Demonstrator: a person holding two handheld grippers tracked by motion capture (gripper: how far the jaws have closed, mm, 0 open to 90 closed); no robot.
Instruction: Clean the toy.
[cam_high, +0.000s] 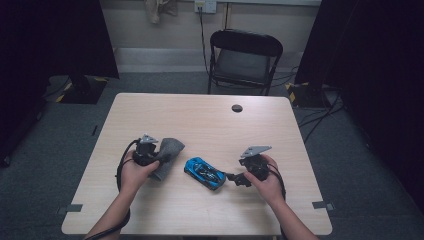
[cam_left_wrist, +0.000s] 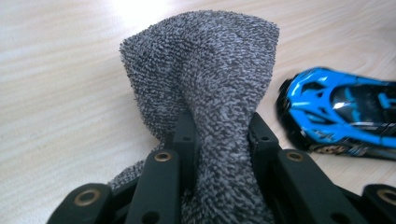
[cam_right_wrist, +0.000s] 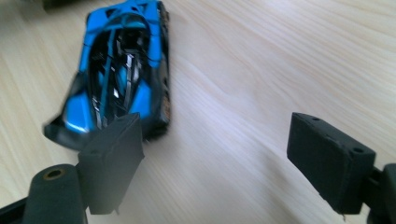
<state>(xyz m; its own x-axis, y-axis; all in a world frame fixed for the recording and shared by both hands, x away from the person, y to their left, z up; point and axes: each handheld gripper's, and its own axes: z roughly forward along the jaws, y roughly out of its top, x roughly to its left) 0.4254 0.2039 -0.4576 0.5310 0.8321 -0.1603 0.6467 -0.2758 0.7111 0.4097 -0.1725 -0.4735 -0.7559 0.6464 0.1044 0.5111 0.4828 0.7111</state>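
On the table (cam_high: 200, 120), the left hand-held gripper (cam_left_wrist: 219, 140) pinches the cloth (cam_left_wrist: 205, 70).

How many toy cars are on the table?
1. The blue and black toy sports car lies on the light wooden table, between the two hand-held grippers, near the front edge.

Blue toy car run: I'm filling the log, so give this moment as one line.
left gripper: shut on grey cloth | right gripper: open beside blue toy car | car: on table
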